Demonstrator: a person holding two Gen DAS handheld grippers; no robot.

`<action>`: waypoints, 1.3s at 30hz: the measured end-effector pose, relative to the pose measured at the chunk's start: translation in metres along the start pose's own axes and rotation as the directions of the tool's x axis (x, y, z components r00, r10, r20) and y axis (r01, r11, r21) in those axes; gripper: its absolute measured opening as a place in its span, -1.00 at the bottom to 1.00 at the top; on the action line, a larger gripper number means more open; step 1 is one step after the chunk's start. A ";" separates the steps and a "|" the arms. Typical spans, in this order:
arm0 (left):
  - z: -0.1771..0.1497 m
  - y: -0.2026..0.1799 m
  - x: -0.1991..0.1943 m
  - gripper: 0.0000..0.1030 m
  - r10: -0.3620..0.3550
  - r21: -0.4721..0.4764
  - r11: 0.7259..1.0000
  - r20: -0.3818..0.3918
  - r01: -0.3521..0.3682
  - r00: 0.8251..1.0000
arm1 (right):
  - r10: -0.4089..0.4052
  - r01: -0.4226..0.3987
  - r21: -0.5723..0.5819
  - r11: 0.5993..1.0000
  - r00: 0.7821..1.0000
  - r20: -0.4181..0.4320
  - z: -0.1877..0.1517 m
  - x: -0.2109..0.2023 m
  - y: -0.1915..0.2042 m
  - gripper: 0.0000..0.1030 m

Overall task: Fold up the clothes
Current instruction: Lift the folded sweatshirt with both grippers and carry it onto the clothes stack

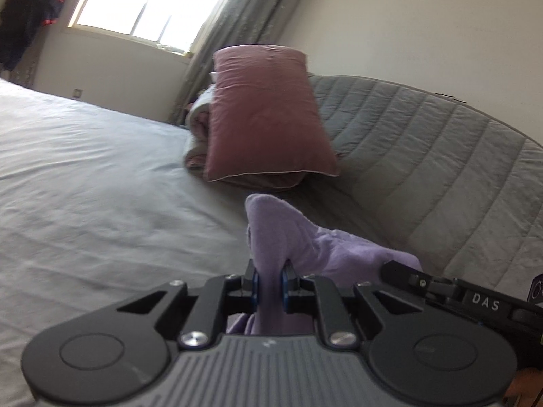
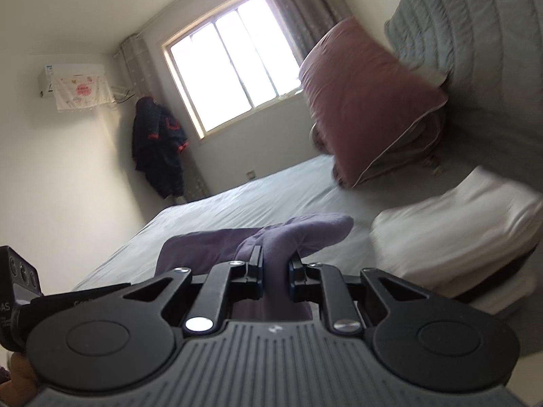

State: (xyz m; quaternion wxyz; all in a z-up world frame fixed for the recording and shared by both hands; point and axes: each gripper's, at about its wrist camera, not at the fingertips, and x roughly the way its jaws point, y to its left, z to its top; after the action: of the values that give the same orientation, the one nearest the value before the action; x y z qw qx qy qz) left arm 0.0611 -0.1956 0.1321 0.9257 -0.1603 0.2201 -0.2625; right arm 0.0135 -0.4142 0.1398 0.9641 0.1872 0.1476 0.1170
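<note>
A soft lilac garment (image 1: 288,234) is pinched between the pads of my left gripper (image 1: 270,283), which is shut on a bunched fold of it above the pale bed sheet (image 1: 85,186). The cloth stretches rightward to the other gripper's body (image 1: 451,288) at the frame's right edge. In the right wrist view the same lilac garment (image 2: 298,234) is clamped in my right gripper (image 2: 275,276), shut on a fold, with cloth trailing left toward the left gripper's body (image 2: 17,291). Most of the garment hangs below, hidden by the gripper bodies.
A dusty-pink folded duvet (image 1: 268,115) leans against the grey quilted headboard (image 1: 424,142). A white pillow (image 2: 458,230) lies at the right. A bright window (image 2: 230,57), grey curtains (image 1: 237,27) and a dark coat (image 2: 159,146) hanging in the corner stand beyond the bed.
</note>
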 end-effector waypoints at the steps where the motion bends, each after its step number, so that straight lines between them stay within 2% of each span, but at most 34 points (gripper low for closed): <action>1: 0.002 -0.010 0.007 -0.76 -0.014 0.002 1.000 0.002 0.014 1.000 | -0.012 0.012 -0.005 1.000 1.000 0.011 0.008 -0.003 -0.008 -0.68; 8: 0.008 -0.069 0.062 -0.77 -0.102 -0.005 0.995 -0.004 0.102 0.995 | -0.081 0.082 -0.067 0.994 0.996 0.025 0.055 -0.011 -0.066 -0.68; 15: 0.001 -0.091 0.115 -0.77 -0.110 -0.042 0.993 -0.011 0.109 0.994 | -0.137 0.132 -0.144 0.981 0.990 -0.028 0.078 0.009 -0.108 -0.68; 19: -0.006 -0.091 0.150 -0.76 -0.053 -0.033 0.998 -0.001 0.053 0.999 | -0.184 0.173 -0.149 0.973 0.981 -0.063 0.067 0.044 -0.133 -0.68; 25: -0.012 -0.078 0.191 -0.68 0.050 0.036 0.998 -0.002 -0.050 0.999 | -0.274 0.272 -0.037 0.962 0.961 -0.039 0.040 0.085 -0.173 -0.57; 28: -0.008 -0.073 0.190 -0.53 0.086 0.044 0.995 0.020 -0.087 0.996 | -0.311 0.311 -0.016 0.950 0.950 -0.005 0.037 0.080 -0.179 -0.16; 30: -0.005 -0.071 0.185 -0.38 0.108 0.044 0.993 0.042 -0.110 0.993 | -0.328 0.328 -0.020 0.944 0.944 0.033 0.040 0.068 -0.177 -0.14; 35: 0.004 -0.070 0.166 -0.39 0.090 0.012 0.996 0.076 -0.091 0.993 | -0.313 0.319 -0.052 0.946 0.944 0.104 0.048 0.038 -0.163 -0.14; 37: 0.004 -0.073 0.157 -0.42 0.069 0.010 0.998 0.080 -0.070 0.994 | -0.294 0.303 -0.080 0.950 0.950 0.104 0.047 0.031 -0.154 -0.15; 39: 0.002 -0.077 0.151 -0.44 0.043 0.026 0.999 0.072 -0.045 0.996 | -0.276 0.285 -0.093 0.954 0.956 0.096 0.045 0.028 -0.148 -0.26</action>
State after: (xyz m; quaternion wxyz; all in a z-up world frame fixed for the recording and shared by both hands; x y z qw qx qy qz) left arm 0.1457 -0.3417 0.1162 0.9407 -0.1516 0.1867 -0.2392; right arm 0.0799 -0.5545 0.1143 0.9847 0.1176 0.1266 -0.0211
